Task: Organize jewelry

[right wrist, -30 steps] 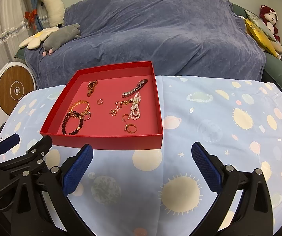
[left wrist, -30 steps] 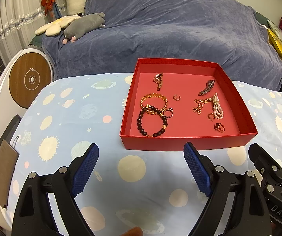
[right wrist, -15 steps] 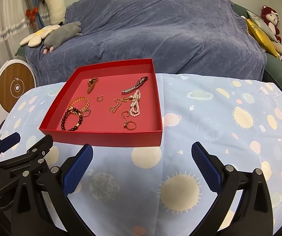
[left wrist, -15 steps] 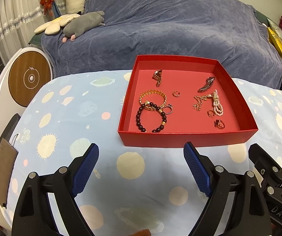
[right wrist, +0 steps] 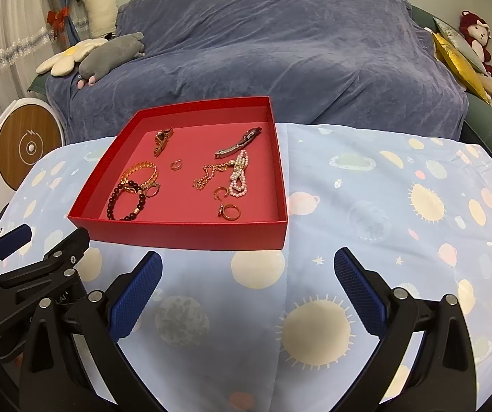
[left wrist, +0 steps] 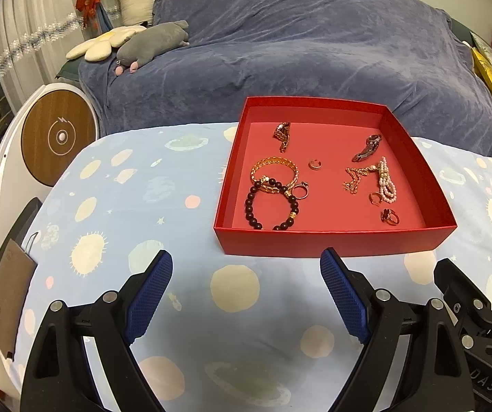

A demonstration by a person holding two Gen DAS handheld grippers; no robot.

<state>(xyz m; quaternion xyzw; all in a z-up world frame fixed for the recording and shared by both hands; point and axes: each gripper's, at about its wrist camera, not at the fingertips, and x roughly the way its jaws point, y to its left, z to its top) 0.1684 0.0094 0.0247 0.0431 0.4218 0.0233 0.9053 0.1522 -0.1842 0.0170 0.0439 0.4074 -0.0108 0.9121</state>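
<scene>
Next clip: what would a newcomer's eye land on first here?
The red tray on the planet-print tablecloth, holding scattered jewelry: a dark bead bracelet overlapping a gold bangle at its left, a pearl strand toward the right. Both grippers, left and right, hang open and empty short of the tray.

We see soft, even indoor light in both views, fairly dim, with a cool cast. Shadows are faint: a thin one lies inside the near wall of the tray [left wrist: 332, 240]. No glare shows. Fisheye bending curves the edges, and black vignette fills the corners. The centre is sharp; the rims smear slightly.
</scene>
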